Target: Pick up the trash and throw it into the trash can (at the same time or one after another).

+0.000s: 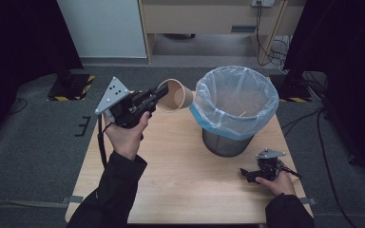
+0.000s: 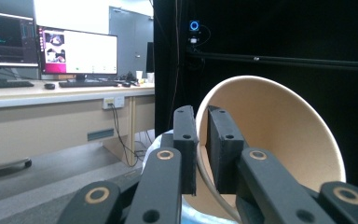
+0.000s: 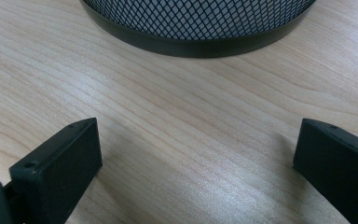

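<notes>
1. Wooden table (image 1: 180, 180) is standing on grey carpet in a dim room; a desk with lit monitors (image 2: 51, 46) is showing behind it in the left gripper view.
2. A mesh bin (image 1: 228, 140) with a pale blue liner (image 1: 233, 99) is sitting on the far right part of the table, its mouth open upward.
3. Left gripper (image 1: 159, 96) is holding a paper cup (image 1: 175, 95) up in the air, just left of the bin's rim, well clear of the tabletop.
4. Its jaws are pinching the cup's wall, one finger inside and one outside, as the left gripper view shows at the cup (image 2: 270, 135) rim. The cup is lying on its side, mouth turned toward the gripper.
5. Right gripper (image 1: 252, 175) is resting low on the table at the near right, beside the bin base (image 3: 196, 28); its fingers (image 3: 60, 163) are standing wide apart with bare wood between them.
6. Step in hand, by my reading: carrying the cup to the bin for disposal.
7. Next move is calling for a short shift rightward until the cup is over the liner's opening, then spreading the jaws to drop it. The liner edge is loose, so clearing the rim matters.
</notes>
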`<action>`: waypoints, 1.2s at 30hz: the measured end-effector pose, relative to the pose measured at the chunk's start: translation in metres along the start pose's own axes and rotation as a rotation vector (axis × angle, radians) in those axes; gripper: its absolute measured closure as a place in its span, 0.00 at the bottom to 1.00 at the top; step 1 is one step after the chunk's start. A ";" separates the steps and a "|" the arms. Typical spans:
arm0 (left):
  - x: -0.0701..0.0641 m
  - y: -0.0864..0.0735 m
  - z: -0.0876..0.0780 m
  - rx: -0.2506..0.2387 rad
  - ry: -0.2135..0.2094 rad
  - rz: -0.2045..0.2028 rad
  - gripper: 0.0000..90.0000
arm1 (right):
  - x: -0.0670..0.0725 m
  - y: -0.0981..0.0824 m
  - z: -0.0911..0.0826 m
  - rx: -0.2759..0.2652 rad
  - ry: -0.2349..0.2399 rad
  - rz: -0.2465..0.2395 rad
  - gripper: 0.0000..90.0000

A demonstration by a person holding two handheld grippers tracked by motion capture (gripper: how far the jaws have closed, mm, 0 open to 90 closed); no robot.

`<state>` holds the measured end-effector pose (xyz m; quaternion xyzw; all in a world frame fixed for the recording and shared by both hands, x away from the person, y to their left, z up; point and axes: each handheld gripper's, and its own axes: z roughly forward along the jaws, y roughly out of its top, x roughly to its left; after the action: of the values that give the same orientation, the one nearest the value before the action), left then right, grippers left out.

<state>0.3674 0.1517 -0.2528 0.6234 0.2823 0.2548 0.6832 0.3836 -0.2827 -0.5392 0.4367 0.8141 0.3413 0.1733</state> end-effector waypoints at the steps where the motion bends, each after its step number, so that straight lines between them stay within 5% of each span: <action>1: -0.001 0.001 0.002 -0.003 -0.002 0.001 0.91 | 0.000 0.000 0.000 -0.002 0.000 -0.002 0.01; 13: -0.014 0.015 0.032 -0.010 -0.034 0.025 0.91 | 0.000 0.000 0.000 -0.001 0.000 0.001 0.01; 36: -0.028 0.014 0.091 0.010 -0.067 0.035 0.91 | 0.000 0.000 0.000 -0.003 -0.001 -0.004 0.01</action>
<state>0.4112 0.0691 -0.2309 0.6400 0.2494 0.2442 0.6845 0.3839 -0.2829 -0.5393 0.4349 0.8146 0.3418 0.1748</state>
